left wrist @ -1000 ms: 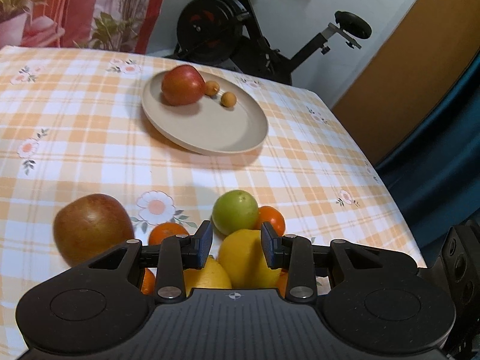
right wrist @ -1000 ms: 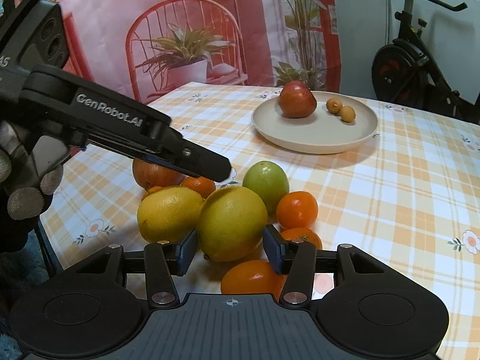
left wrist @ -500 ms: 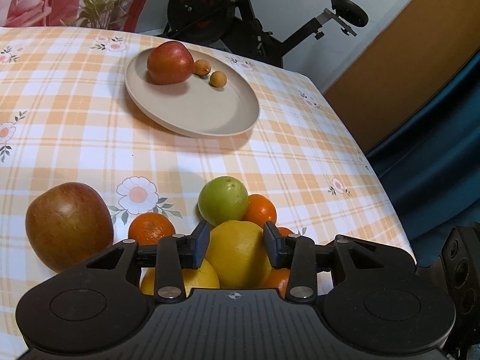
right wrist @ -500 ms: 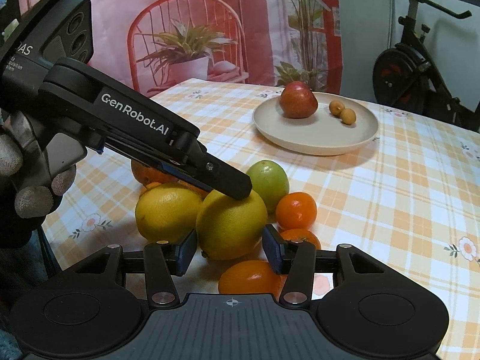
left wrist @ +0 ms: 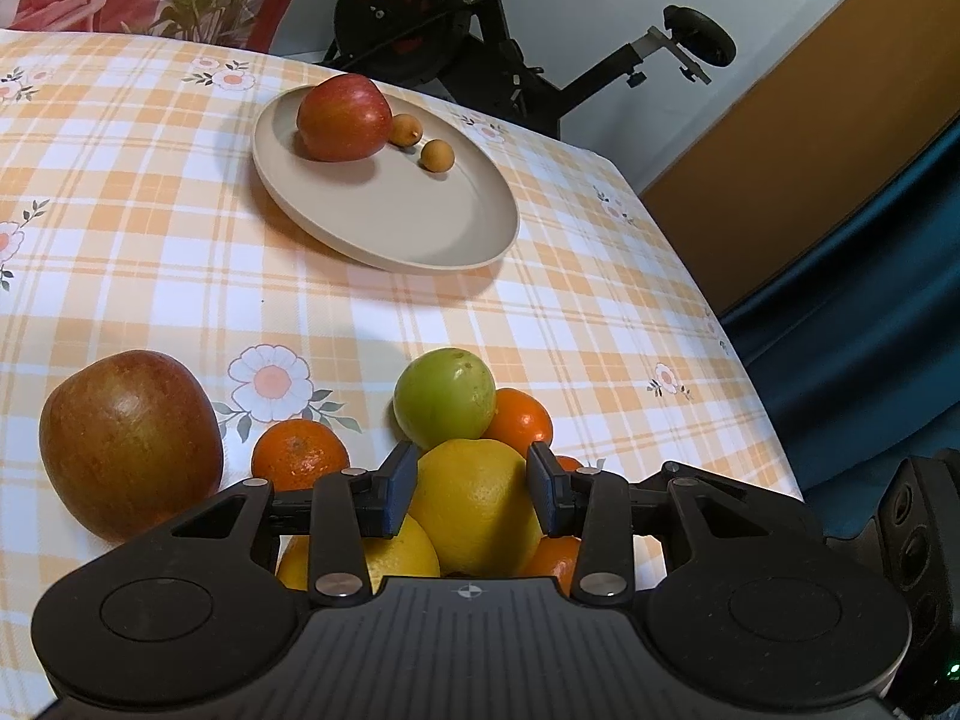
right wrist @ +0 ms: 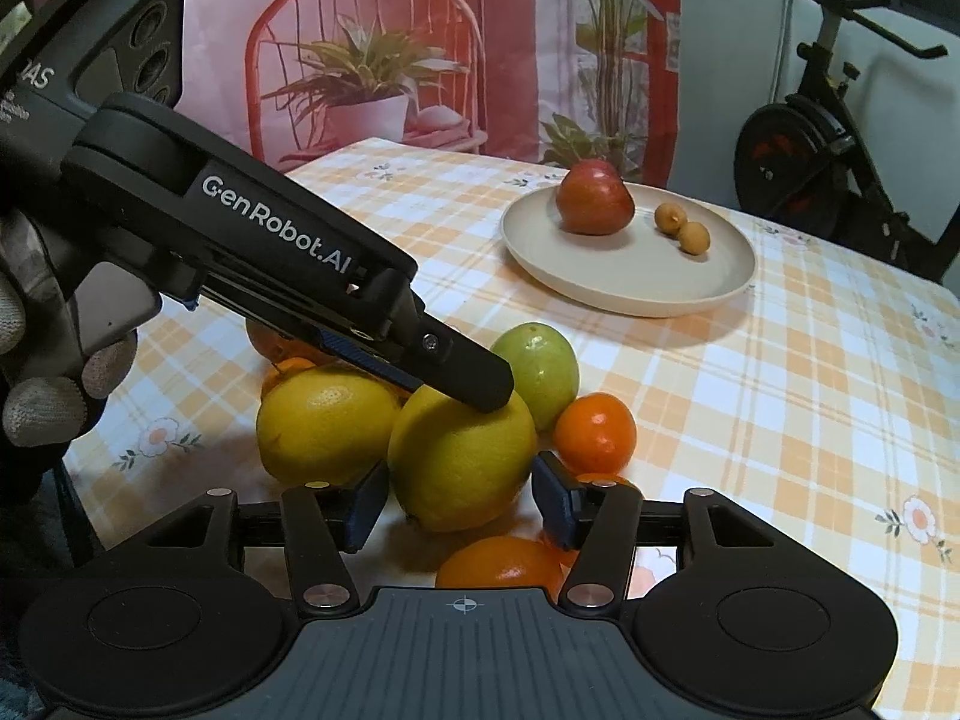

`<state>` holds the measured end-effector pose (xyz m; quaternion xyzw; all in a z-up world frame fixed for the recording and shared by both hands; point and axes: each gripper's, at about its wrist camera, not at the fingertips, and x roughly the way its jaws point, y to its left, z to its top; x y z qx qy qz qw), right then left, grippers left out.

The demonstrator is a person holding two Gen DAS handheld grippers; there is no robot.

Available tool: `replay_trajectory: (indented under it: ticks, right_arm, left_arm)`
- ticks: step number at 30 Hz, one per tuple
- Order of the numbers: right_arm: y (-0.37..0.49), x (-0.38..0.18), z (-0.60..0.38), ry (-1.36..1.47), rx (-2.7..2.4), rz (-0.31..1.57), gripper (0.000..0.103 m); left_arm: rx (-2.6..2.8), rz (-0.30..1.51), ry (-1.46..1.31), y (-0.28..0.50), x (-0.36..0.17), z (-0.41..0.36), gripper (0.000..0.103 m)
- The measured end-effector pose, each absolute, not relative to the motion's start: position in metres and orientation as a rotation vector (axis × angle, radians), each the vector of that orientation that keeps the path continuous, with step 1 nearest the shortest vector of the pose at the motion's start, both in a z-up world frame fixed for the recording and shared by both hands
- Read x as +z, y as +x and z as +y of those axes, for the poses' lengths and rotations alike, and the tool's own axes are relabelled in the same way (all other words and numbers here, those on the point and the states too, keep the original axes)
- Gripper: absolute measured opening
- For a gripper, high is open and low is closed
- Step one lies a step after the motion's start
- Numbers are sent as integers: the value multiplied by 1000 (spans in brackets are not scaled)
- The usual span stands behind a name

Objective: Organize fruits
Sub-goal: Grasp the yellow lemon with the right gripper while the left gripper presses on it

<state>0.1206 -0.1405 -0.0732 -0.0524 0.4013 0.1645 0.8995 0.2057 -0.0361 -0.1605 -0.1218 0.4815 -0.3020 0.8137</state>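
A pile of fruit lies near the table's front edge. My left gripper is open, its fingers on either side of a big yellow lemon, which also shows in the right wrist view. I cannot tell if the pads touch it. My right gripper is open around the same lemon from the other side. A second lemon, a green fruit, several oranges and a red-brown apple lie around. A beige plate farther back holds a red apple and two small round fruits.
The table has an orange checked cloth with flowers. Its right edge drops off toward a dark curtain. An exercise bike stands behind the table. The left gripper's body reaches over the pile in the right wrist view.
My left gripper has come down and forward, so its fingers now straddle the big lemon. The right gripper has barely moved. No fruit has shifted.
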Motion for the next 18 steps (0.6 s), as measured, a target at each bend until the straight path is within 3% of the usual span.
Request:
replay_trajectory:
  ticks: [18]
  right_arm:
    - [123,-41,-141,-150,358,695,49]
  left_arm:
    - [-647,888,-263,198,-118,-33,41]
